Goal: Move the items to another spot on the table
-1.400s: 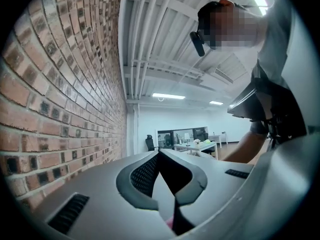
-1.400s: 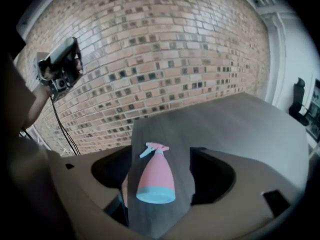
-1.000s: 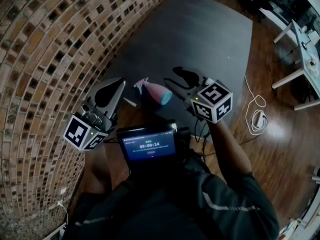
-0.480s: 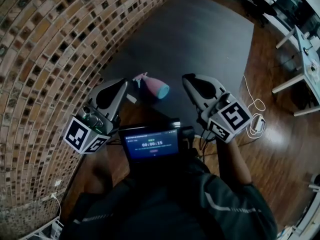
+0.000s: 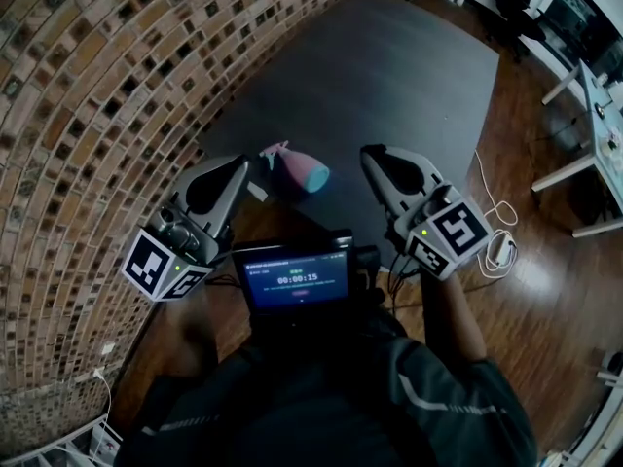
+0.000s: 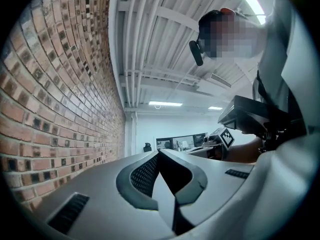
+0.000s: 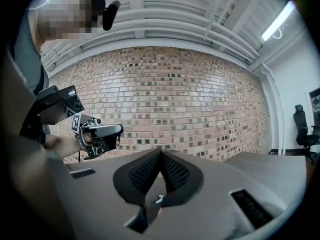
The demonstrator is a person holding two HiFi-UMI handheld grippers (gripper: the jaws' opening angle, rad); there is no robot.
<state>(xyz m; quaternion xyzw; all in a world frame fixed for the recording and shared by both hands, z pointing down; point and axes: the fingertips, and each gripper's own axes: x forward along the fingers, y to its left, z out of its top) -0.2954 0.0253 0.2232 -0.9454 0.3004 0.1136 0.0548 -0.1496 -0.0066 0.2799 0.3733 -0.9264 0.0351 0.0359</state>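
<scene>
Only my head view shows the pink bottle (image 5: 297,169) on the desk (image 5: 389,66); left hand-held gripper (image 6: 159,152) and right hand-held gripper (image 7: 160,151) are pressed together, empty.

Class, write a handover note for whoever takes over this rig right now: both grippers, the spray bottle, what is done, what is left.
Left gripper: shut, empty.
Right gripper: shut, empty.
Spray bottle: lies on its side near the near edge of the table, between the two grippers, touched by neither.
Done: cannot tell whether it has been moved yet.
Left: open one gripper, grasp the bottle, set it down elsewhere on the table.
</scene>
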